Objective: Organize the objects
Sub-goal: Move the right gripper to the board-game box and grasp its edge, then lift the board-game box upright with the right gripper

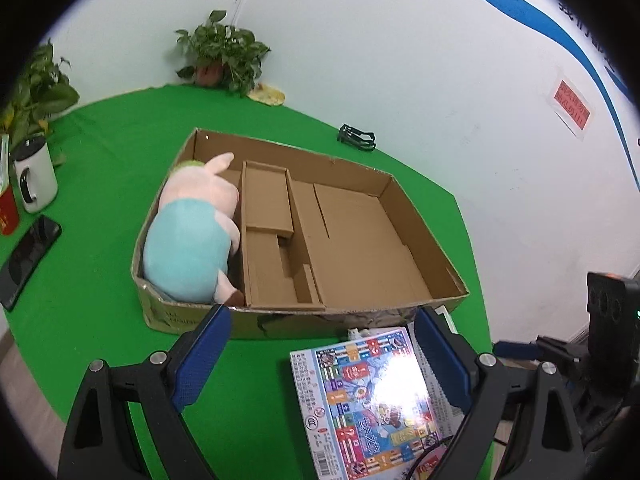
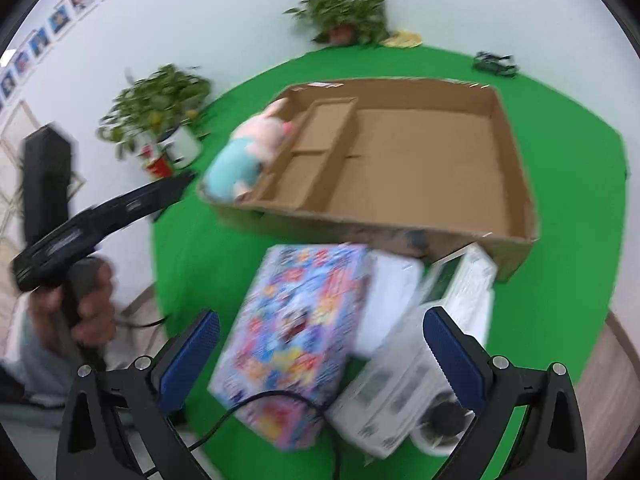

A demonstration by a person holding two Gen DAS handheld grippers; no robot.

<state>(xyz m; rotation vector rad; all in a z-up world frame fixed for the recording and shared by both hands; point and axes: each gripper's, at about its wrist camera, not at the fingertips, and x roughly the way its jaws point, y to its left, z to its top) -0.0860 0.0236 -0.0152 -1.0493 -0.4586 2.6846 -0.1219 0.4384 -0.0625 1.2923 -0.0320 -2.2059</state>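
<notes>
A plush pig (image 1: 192, 232) already lies in the cardboard box (image 1: 424, 216), while both wide-open, empty grippers, left gripper (image 1: 322, 356) and right gripper (image 2: 322, 354), hover over the colourful game box (image 2: 292, 332) and white packages (image 2: 404, 364) left outside on the green worktop (image 1: 100, 280).

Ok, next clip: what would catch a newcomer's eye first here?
Probably the plush pig, pink and light blue, lying in the left end of the open cardboard box on the green table. Next, the bright game box in front of the cardboard box, partly between the open left tool fingers, with white boxes piled beside it.
</notes>
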